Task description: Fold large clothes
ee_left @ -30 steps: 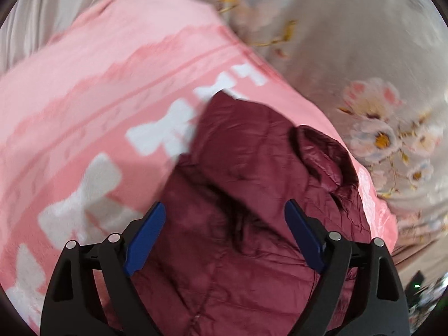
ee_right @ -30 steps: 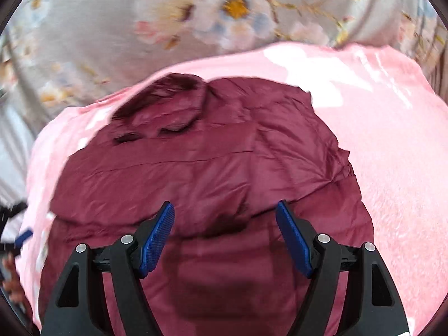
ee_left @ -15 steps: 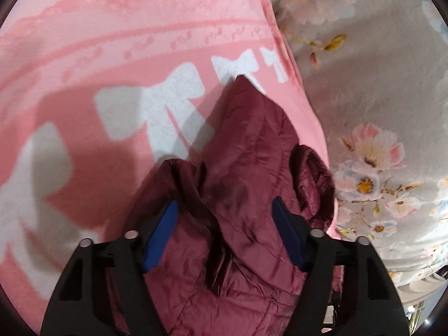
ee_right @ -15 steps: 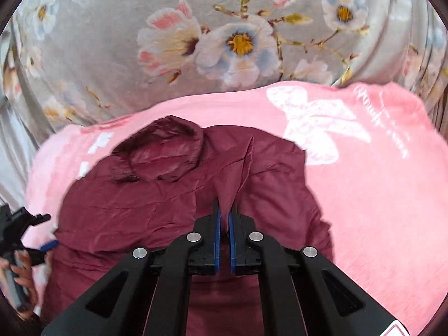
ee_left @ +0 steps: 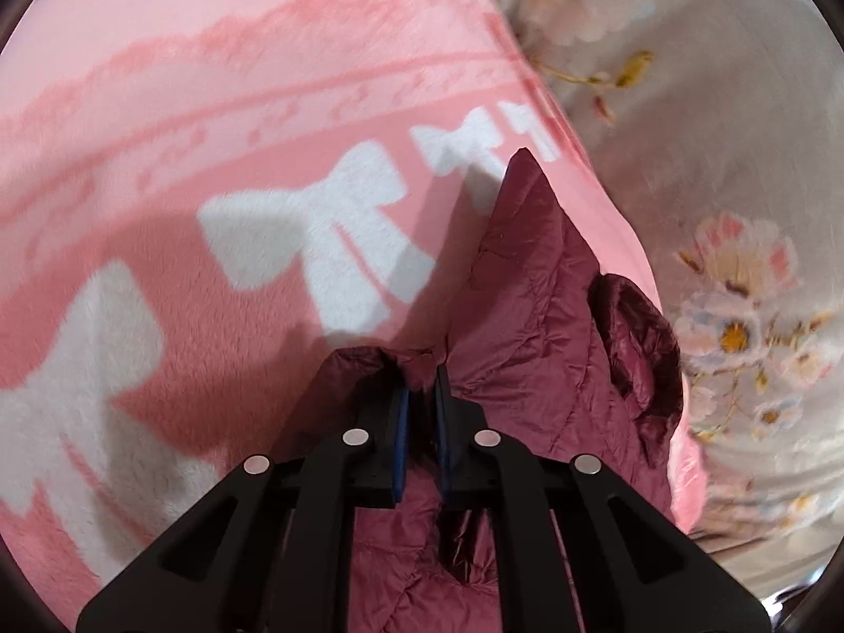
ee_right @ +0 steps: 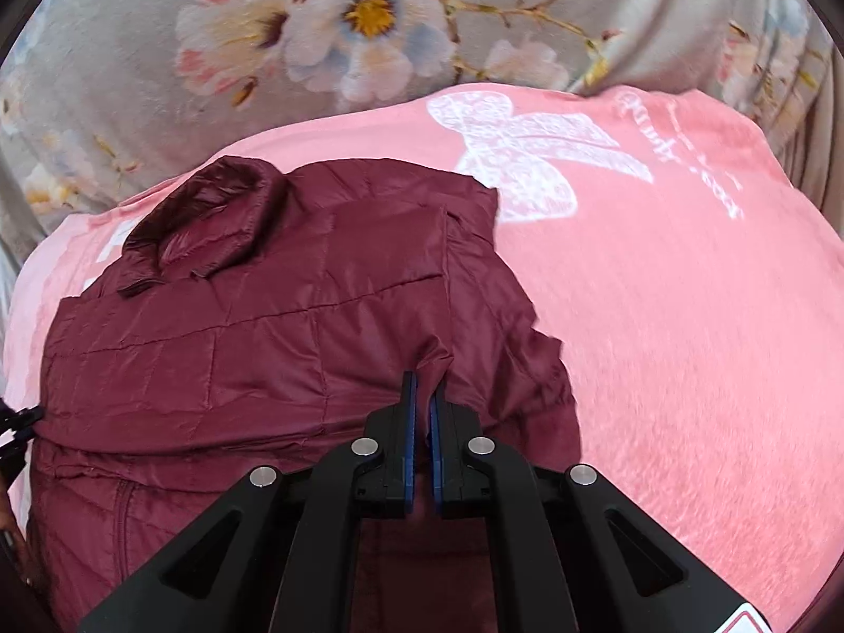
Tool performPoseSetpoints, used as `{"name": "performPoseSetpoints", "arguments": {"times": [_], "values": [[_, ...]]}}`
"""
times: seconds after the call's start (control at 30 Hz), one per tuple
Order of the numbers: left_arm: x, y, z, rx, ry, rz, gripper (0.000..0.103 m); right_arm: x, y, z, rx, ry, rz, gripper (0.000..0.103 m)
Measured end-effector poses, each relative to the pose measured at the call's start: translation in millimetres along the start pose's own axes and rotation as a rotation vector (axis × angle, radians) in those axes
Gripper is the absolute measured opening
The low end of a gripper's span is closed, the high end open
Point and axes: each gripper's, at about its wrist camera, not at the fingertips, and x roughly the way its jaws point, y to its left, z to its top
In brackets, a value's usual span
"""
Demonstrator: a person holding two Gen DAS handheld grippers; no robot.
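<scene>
Left wrist view: the left gripper [ee_left: 420, 385] has its jaws drawn in narrow, pinching a fold of the maroon jacket [ee_left: 533, 337] between the blue pads [ee_left: 402, 422]. The jacket lies straight ahead and to the right of the fingers, rising to a pointed peak at its far end, with its puffy collar [ee_left: 641, 343] off to the right. It rests on a pink blanket [ee_left: 237, 105] — white bows [ee_left: 316, 242] are printed on it, ahead and to the left of the gripper. Beyond the blanket's right edge lies a grey floral sheet [ee_left: 738, 211].

Right wrist view: the right gripper [ee_right: 422, 390] is likewise narrowed onto the jacket [ee_right: 264, 327], a ridge of quilted fabric gathered up between its pads [ee_right: 409, 422]. Most of the jacket spreads ahead and to the left of the fingers, fairly flat, the collar [ee_right: 211, 216] at its far left corner. The blanket [ee_right: 686, 343] fills the right side — one white bow [ee_right: 527, 158] sits ahead and right. The floral sheet [ee_right: 343, 26] runs across the far side. At the left edge, part of a black device [ee_right: 16, 422] shows; what it is I cannot tell.
</scene>
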Motion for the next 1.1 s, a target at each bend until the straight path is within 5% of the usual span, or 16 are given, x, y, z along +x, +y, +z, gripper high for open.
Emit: {"name": "performPoseSetpoints", "arguments": {"times": [0.33, 0.47, 0.6, 0.7, 0.87, 0.97, 1.1], "values": [[19.4, -11.1, -11.9, 0.140, -0.017, 0.122, 0.007, 17.7, -1.8, -9.8, -0.041, 0.069, -0.042, 0.003], [-3.4, -11.7, -17.6, 0.220, -0.019, 0.162, 0.021, -16.1, -11.1, -13.1, -0.010, 0.018, -0.047, 0.018], [-43.5, -26.8, -23.4, 0.340, -0.092, 0.226, 0.031, -53.2, 1.9, -8.1, -0.059, -0.075, -0.054, 0.019], [-56.6, -57.1, -19.0, 0.382, -0.121, 0.178, 0.037, -60.4, 32.8, 2.8, -0.100, -0.088, 0.029, 0.019], [-2.5, -101.8, -30.5, 0.476, -0.030, 0.213, 0.042, -34.5, 113.2, 7.3, -0.207, 0.000, 0.220, 0.019], [32.9, -93.0, -43.8, 0.469, 0.041, 0.252, 0.042, -7.7, 145.0, -8.1, -0.299, 0.064, 0.208, 0.018], [38.0, -79.8, -55.6, 0.516, -0.023, 0.277, 0.045, 15.8, 134.0, -29.4, -0.326, 0.097, 0.144, 0.012]]}}
